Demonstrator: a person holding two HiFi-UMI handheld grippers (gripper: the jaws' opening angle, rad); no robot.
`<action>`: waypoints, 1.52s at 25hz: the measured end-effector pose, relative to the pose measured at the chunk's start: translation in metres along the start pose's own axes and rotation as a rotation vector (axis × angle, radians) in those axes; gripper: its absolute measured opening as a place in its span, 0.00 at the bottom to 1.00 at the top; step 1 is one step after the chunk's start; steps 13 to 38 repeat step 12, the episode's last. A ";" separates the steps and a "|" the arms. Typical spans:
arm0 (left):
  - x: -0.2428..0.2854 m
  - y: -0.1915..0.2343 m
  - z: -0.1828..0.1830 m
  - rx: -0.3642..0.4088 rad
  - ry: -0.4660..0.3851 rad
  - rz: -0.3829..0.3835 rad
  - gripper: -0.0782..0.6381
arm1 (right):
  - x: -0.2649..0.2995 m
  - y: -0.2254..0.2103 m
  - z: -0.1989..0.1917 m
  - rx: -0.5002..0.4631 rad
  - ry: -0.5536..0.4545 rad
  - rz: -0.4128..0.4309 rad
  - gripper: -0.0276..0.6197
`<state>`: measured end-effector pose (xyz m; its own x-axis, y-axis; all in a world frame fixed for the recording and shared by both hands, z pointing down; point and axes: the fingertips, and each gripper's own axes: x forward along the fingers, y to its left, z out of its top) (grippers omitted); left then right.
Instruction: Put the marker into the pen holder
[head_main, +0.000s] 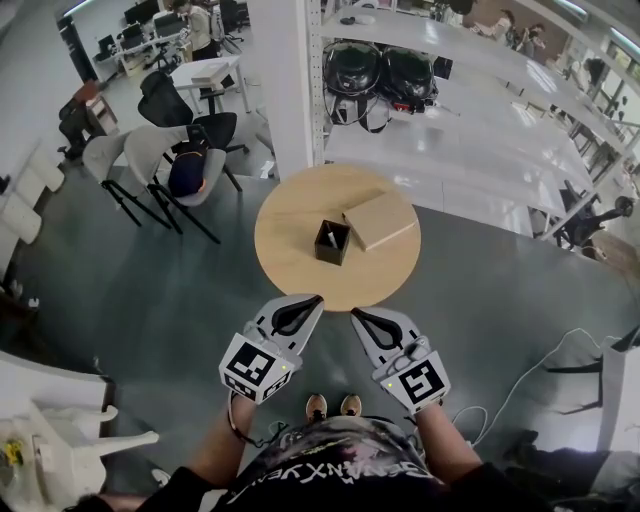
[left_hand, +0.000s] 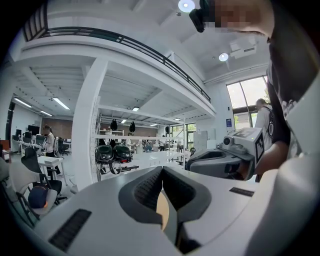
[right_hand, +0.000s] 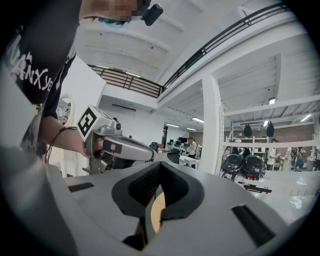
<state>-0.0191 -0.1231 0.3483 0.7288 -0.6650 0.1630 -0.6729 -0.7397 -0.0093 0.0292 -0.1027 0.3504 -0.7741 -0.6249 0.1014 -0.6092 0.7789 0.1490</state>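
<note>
A dark square pen holder (head_main: 332, 242) stands near the middle of the round wooden table (head_main: 290, 225). A pale marker (head_main: 331, 238) sticks up inside it. My left gripper (head_main: 318, 298) and right gripper (head_main: 354, 313) hover side by side over the table's near edge, short of the holder. Both point roughly level towards it. In the left gripper view the left gripper (left_hand: 162, 168) has its jaws closed tip to tip with nothing between them. The right gripper (right_hand: 160, 165) looks the same in its own view, shut and empty.
A flat cardboard box (head_main: 379, 220) lies just right of the holder. Behind the table rise a white pillar (head_main: 290, 80) and shelving with dark helmets (head_main: 375, 70). Office chairs (head_main: 170, 160) stand to the left, and a cable (head_main: 540, 370) trails on the floor at right.
</note>
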 end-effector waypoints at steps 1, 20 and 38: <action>-0.001 0.000 0.001 0.001 -0.001 0.000 0.14 | 0.000 0.000 0.001 -0.001 -0.002 -0.001 0.04; -0.002 -0.004 0.006 0.006 -0.007 0.001 0.14 | -0.004 0.002 0.005 0.001 -0.006 -0.005 0.04; -0.002 -0.004 0.006 0.006 -0.007 0.001 0.14 | -0.004 0.002 0.005 0.001 -0.006 -0.005 0.04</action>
